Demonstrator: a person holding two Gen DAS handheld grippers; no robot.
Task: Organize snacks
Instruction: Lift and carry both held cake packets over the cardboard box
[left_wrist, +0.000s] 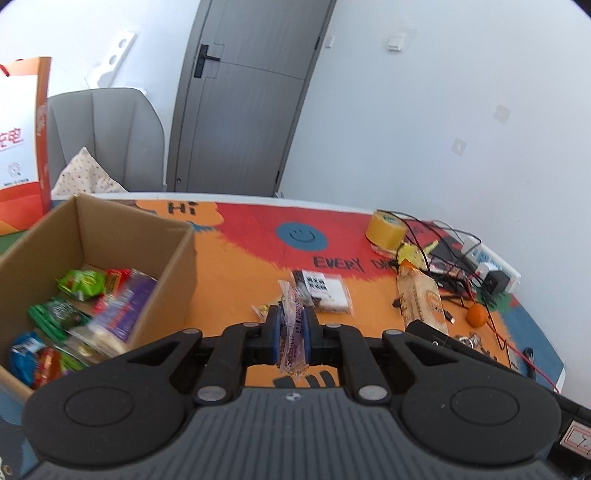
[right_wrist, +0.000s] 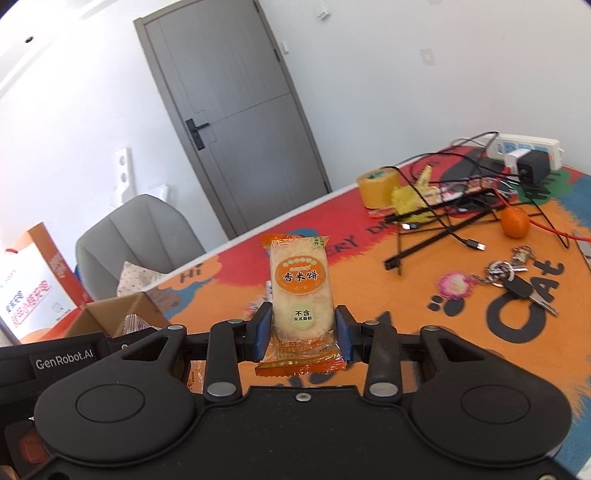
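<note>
My left gripper (left_wrist: 291, 334) is shut on a thin clear-and-purple snack packet (left_wrist: 291, 325), held edge-on above the orange table mat, just right of the cardboard box (left_wrist: 173, 273). The box holds several snack packets (left_wrist: 85, 306). My right gripper (right_wrist: 302, 334) is shut on an orange rice-cracker packet (right_wrist: 301, 291), held upright above the mat; it also shows in the left wrist view (left_wrist: 421, 299). A black-and-white snack packet (left_wrist: 325, 291) and a small yellow candy (left_wrist: 261, 309) lie on the mat beyond my left gripper.
A roll of yellow tape (right_wrist: 376, 186), tangled cables (right_wrist: 454, 214), a power strip (right_wrist: 524, 147), a mandarin (right_wrist: 514, 222) and keys (right_wrist: 517, 280) lie at the table's right. A grey chair (left_wrist: 107, 140) and an orange paper bag (left_wrist: 22, 147) stand behind the box.
</note>
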